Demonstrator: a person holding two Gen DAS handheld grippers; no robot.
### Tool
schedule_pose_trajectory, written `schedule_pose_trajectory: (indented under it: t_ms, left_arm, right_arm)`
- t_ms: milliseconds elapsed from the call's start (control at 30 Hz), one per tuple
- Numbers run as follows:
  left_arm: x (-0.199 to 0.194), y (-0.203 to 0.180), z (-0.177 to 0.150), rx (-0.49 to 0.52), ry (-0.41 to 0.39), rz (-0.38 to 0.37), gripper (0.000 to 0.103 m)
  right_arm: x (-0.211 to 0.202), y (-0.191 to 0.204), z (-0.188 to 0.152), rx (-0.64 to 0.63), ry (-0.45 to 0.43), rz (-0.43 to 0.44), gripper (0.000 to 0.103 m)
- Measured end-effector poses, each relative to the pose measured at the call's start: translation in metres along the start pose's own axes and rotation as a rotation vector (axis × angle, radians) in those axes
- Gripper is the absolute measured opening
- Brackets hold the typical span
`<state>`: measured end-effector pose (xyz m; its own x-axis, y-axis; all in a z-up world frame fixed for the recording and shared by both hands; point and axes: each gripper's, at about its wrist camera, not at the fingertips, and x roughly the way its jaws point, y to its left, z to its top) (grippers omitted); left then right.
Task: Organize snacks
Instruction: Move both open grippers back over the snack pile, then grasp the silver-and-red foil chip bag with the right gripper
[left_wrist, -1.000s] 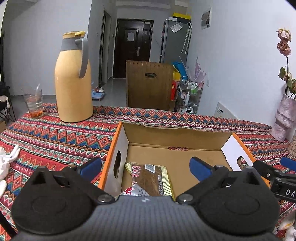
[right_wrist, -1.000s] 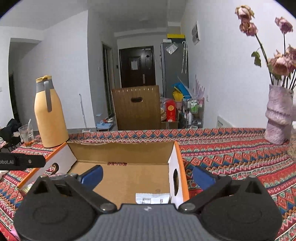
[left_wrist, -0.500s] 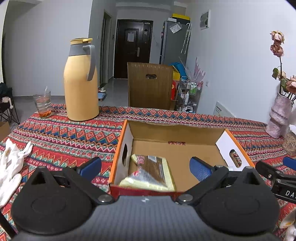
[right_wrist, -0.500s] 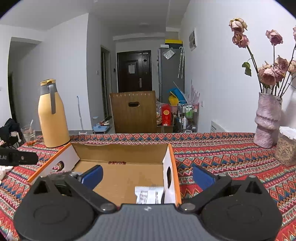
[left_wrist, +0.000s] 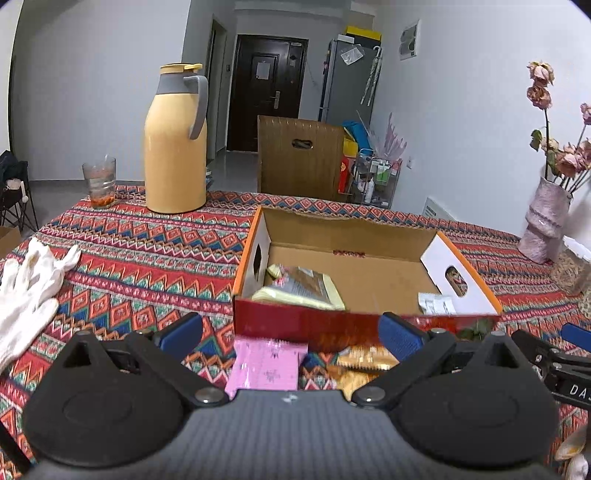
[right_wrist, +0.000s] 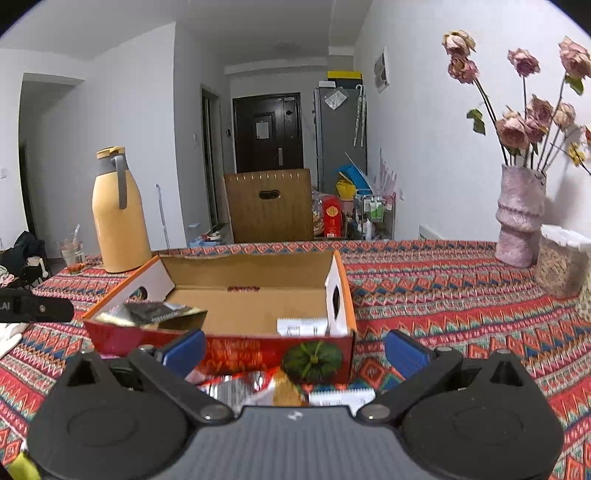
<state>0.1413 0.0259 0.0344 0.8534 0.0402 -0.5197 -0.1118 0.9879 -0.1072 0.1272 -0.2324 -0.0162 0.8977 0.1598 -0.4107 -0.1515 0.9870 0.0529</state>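
Two packets, one yellow-edged (left_wrist: 301, 290), one seemingly white (left_wrist: 435, 305), lie in the box (left_wrist: 351, 328).

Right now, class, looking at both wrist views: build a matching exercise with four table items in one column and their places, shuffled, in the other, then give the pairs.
Items
1. pink packet
2. brown-and-yellow snack bag
3. white glove
4. yellow thermos

Places
A. far side of the table, beside a drinking glass
B. inside the cardboard box, at its left end
C. on the cloth just in front of the box
D. on the cloth at the left edge

Pairs: 1-C, 2-B, 3-D, 4-A
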Motion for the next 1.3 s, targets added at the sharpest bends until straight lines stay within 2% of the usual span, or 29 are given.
schedule_pose_trajectory:
  t_ms: [433, 700, 800, 867, 967, 1300]
  left_arm:
    - [-0.003, 0.007, -0.055, 0.027, 0.055, -0.022, 0.103]
    - [0.006, 0.013, -0.062, 0.018, 0.062, -0.013, 0.103]
    - [0.008, 0.015, -0.063, 0.011, 0.063, -0.009, 0.103]
    - [0.008, 0.018, -0.065, 0.005, 0.064, -0.009, 0.103]
    - [0.01, 0.02, -0.067, 0.0, 0.065, -0.009, 0.103]
    - [0.015, 0.025, -0.071, -0.024, 0.083, -0.028, 0.103]
  right_arm:
    - [-0.026, -0.001, -0.041, -0.003, 0.053, -0.006, 0.103]
    - [-0.019, 0.022, -0.04, -0.063, 0.061, 0.025, 0.103]
    - [-0.017, 0.032, -0.039, -0.085, 0.067, 0.05, 0.094]
    - [-0.014, 0.038, -0.038, -0.095, 0.082, 0.069, 0.076]
    - [-0.007, 0.045, -0.037, -0.115, 0.112, 0.086, 0.064]
    - [0.024, 0.059, -0.037, -0.179, 0.19, 0.054, 0.065]
